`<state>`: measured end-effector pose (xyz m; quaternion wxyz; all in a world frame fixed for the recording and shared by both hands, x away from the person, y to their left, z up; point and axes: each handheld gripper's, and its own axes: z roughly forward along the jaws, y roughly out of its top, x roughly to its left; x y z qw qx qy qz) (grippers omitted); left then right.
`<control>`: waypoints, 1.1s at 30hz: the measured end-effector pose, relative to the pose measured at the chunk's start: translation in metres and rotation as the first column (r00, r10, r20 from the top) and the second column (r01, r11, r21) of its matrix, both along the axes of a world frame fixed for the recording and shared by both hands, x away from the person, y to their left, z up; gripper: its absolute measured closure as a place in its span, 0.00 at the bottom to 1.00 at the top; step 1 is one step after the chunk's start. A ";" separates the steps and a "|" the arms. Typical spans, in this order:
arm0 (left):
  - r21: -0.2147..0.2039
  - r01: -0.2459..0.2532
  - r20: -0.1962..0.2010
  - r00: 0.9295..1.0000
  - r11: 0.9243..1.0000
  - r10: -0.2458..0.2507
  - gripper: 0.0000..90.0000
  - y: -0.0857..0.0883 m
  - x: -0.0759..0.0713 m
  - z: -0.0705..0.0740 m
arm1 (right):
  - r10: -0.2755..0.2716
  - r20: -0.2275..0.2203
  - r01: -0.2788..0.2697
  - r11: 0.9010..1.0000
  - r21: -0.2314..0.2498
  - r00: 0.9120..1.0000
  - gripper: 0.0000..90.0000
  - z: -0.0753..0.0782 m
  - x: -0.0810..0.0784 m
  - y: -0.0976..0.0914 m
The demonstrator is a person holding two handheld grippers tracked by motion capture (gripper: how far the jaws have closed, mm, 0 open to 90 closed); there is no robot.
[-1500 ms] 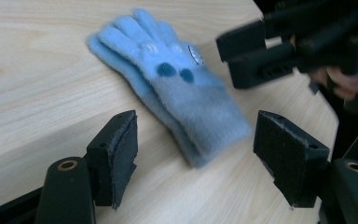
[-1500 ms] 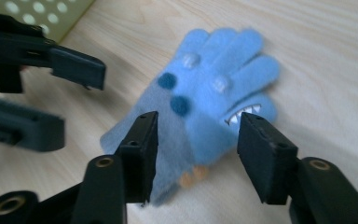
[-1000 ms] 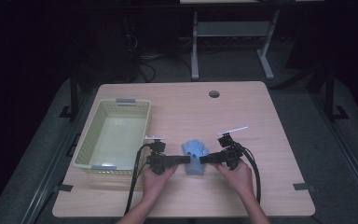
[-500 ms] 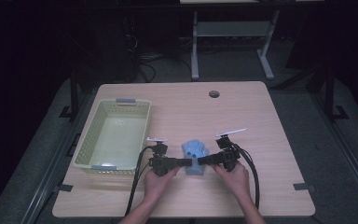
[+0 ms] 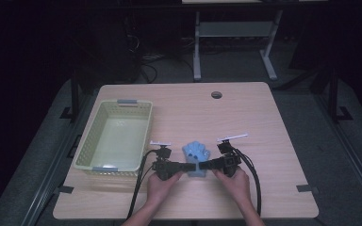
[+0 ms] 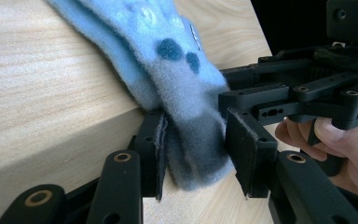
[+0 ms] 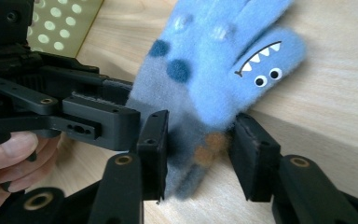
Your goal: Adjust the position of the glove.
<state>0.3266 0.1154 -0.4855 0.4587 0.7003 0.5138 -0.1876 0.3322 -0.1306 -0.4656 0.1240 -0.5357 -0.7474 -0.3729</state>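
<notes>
Risk lay mainly in the grip: both hand-held grippers had just been closing on the grey cuff end of the blue glove [image 5: 197,154], and neither yet pinched it firmly. On the left hand-held gripper [image 6: 193,149] one pad touched the fleece while the other stood just off it; on the right hand-held gripper [image 7: 198,156] the cuff sat between narrowed jaws with a gap on one side. A lift begun now could, I judged, let the soft cuff slide out, or one side could catch alone and twist the glove. It lay flat on the surface [image 5: 264,122], near the front edge and right of the basket [image 5: 115,139], long axis running away from the person, fingers pointing toward the far side, cuff nearest the hands.
</notes>
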 end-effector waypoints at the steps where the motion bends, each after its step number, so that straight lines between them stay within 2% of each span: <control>1: -0.004 0.001 -0.002 1.000 1.000 -0.001 0.66 0.000 0.001 -0.001 | -0.004 -0.015 0.004 1.000 0.003 1.000 0.66 0.000 -0.001 0.001; 2: -0.008 0.000 -0.003 1.000 1.000 0.000 0.67 0.000 0.001 -0.001 | -0.001 -0.003 0.001 1.000 0.004 1.000 0.67 -0.001 -0.001 0.001; 8: -0.001 0.009 -0.004 1.000 1.000 -0.009 0.72 -0.002 0.003 -0.002 | -0.002 -0.007 0.002 1.000 0.014 1.000 0.71 -0.002 -0.001 0.004; 12: -0.018 0.010 -0.023 1.000 1.000 -0.011 0.75 -0.001 0.006 -0.004 | 0.006 0.013 -0.006 1.000 0.015 1.000 0.77 -0.001 -0.002 0.005; 15: -0.023 0.013 -0.025 1.000 1.000 -0.013 0.75 -0.001 0.007 -0.005 | 0.003 0.009 -0.004 1.000 0.023 1.000 0.78 -0.001 -0.001 0.005; 16: -0.022 0.013 -0.025 1.000 1.000 -0.013 0.75 -0.001 0.007 -0.004 | 0.002 -0.005 -0.002 0.999 0.032 1.000 0.79 -0.001 -0.001 0.004; 20: -0.023 0.013 -0.030 0.999 1.000 -0.013 0.76 -0.001 0.007 -0.004 | 0.002 -0.004 -0.002 0.999 0.046 1.000 0.81 -0.001 -0.001 0.003; 23: -0.016 0.020 -0.014 1.000 1.000 -0.020 0.77 -0.002 0.008 -0.001 | 0.001 0.002 -0.002 0.999 0.048 1.000 0.82 0.001 -0.001 0.003; 24: -0.010 0.023 -0.011 1.000 1.000 -0.023 0.77 -0.003 0.009 0.000 | 0.009 0.016 -0.010 0.999 0.047 1.000 0.82 0.001 0.000 0.002; 25: -0.012 0.027 -0.005 1.000 1.000 -0.027 0.77 -0.004 0.009 0.001 | 0.004 -0.001 -0.004 0.999 0.053 1.000 0.82 0.002 0.000 0.001; 28: -0.015 0.026 -0.005 1.000 1.000 -0.026 0.77 -0.004 0.010 0.002 | 0.004 0.013 -0.005 0.998 0.057 1.000 0.82 0.002 0.000 0.000; 33: -0.023 0.038 -0.015 0.999 0.999 -0.038 0.77 -0.004 0.010 0.004 | 0.006 0.011 -0.007 0.998 0.067 1.000 0.83 0.004 0.000 -0.003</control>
